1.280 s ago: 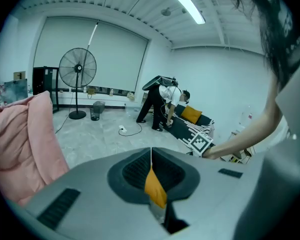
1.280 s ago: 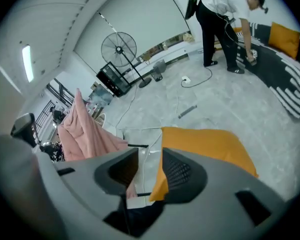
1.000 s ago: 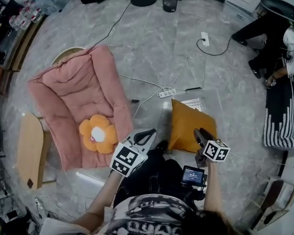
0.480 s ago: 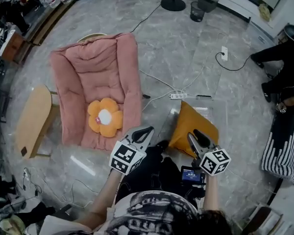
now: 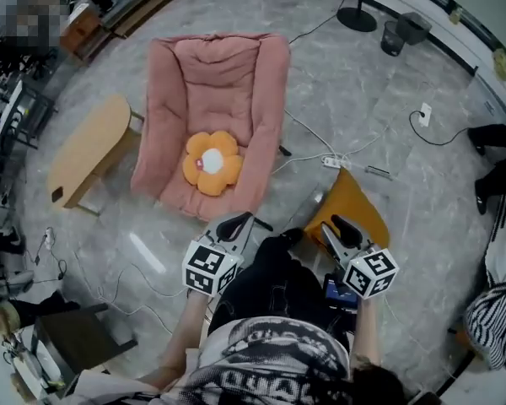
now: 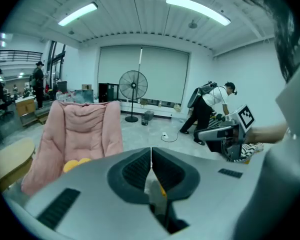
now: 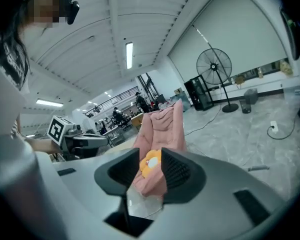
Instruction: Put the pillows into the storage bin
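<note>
Both empty — left claw pressed together, right claw apart, its jaws having just been closing.

The flower pillow lies on the lounge chair, with the square pillow to its right.

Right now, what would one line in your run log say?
left tongs: shut | right tongs: open, just been closing, nothing between | flower pillow: on pink chair | orange pillow: not held
</note>
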`<state>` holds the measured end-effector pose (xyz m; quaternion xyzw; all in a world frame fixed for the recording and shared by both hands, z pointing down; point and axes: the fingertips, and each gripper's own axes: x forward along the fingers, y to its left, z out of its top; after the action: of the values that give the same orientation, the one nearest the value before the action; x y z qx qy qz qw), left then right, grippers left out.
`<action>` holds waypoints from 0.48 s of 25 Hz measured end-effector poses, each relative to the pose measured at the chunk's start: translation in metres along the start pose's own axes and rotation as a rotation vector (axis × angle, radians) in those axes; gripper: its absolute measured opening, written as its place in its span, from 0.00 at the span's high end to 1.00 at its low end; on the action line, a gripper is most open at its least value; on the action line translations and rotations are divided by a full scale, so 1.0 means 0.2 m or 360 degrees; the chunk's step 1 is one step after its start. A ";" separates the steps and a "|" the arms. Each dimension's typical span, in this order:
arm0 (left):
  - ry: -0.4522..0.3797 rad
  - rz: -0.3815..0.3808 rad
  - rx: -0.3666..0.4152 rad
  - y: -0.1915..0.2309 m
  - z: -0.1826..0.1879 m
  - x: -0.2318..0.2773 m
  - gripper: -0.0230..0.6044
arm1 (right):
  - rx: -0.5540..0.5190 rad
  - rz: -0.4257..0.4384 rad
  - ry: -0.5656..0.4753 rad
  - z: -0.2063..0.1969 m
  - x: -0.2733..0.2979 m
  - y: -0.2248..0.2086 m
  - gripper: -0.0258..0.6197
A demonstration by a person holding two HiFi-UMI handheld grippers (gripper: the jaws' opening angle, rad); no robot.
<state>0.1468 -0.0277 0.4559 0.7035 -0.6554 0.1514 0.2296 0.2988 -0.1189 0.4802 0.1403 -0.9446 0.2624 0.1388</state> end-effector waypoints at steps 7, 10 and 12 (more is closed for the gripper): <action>0.0004 0.0214 -0.0117 0.01 -0.12 -0.31 0.94 | -0.0007 0.0189 0.0018 -0.04 0.07 0.19 0.75; 0.0003 0.0285 -0.0120 0.04 -0.11 -0.38 0.94 | -0.0018 0.0293 0.0046 -0.02 0.18 0.27 0.75; 0.0000 0.0322 -0.0127 0.05 -0.10 -0.41 0.94 | -0.0016 0.0347 0.0057 -0.01 0.25 0.30 0.75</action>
<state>0.1300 0.0533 0.4326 0.6240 -0.7286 0.1476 0.2408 0.2320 -0.0777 0.4715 0.0314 -0.9529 0.2735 0.1270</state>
